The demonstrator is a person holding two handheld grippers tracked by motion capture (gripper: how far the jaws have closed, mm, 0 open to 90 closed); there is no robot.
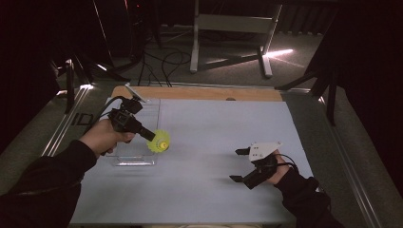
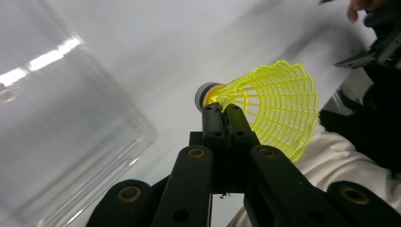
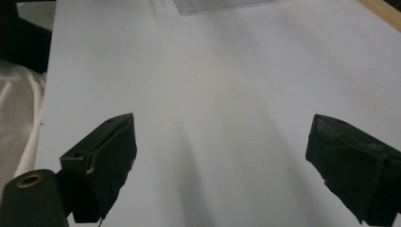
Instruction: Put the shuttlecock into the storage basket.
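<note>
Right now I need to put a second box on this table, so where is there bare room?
The widest free patch is the table centre and far right, between the clear box and the right gripper. The near strip along the front edge is bare too. It is crowded at the left, where the left gripper holds the yellow shuttlecock at the box.

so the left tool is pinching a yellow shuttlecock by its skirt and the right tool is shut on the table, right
One detail is wrong: the right tool is open, with its jaws wide apart and nothing between them, as the right gripper view shows. The left tool does pinch the yellow shuttlecock by its skirt.
</note>
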